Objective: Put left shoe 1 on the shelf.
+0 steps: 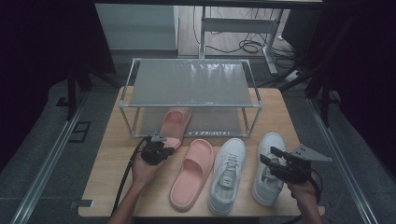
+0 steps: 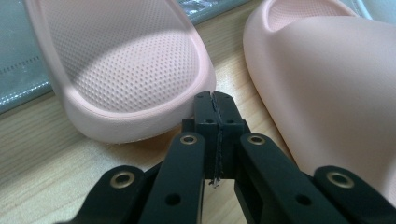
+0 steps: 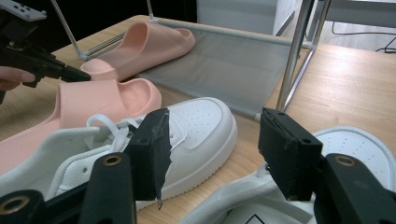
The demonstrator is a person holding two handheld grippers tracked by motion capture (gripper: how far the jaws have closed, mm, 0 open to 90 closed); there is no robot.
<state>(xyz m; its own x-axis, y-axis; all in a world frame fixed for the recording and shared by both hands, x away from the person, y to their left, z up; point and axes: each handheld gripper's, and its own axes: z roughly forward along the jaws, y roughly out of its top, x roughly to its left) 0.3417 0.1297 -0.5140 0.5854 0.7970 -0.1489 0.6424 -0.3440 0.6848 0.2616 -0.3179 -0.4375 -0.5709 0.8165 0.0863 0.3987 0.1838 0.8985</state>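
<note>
Pink slipper (image 1: 173, 122) heel meets clenched left gripper (image 1: 169, 150); right gripper (image 1: 267, 157) fingers released above white sneaker (image 1: 269, 164).

Two pink slides (image 1: 192, 173) (image 1: 173, 122), two white sneakers (image 1: 227, 169) (image 1: 269, 167), one metal-framed rack (image 1: 189, 83), seemingly two-tiered, and two grippers (image 1: 164, 150) (image 1: 265, 157) on one wooden table (image 1: 109, 163).

High view: above near edge of table (image 1: 285, 109), facing forward and down, whole top in frame. Left gripper view: low, very close, along own jaws at heel of pink slide (image 2: 126, 70). Right gripper view: low over near right corner, facing far left across table. All three share both pink slides.
</note>
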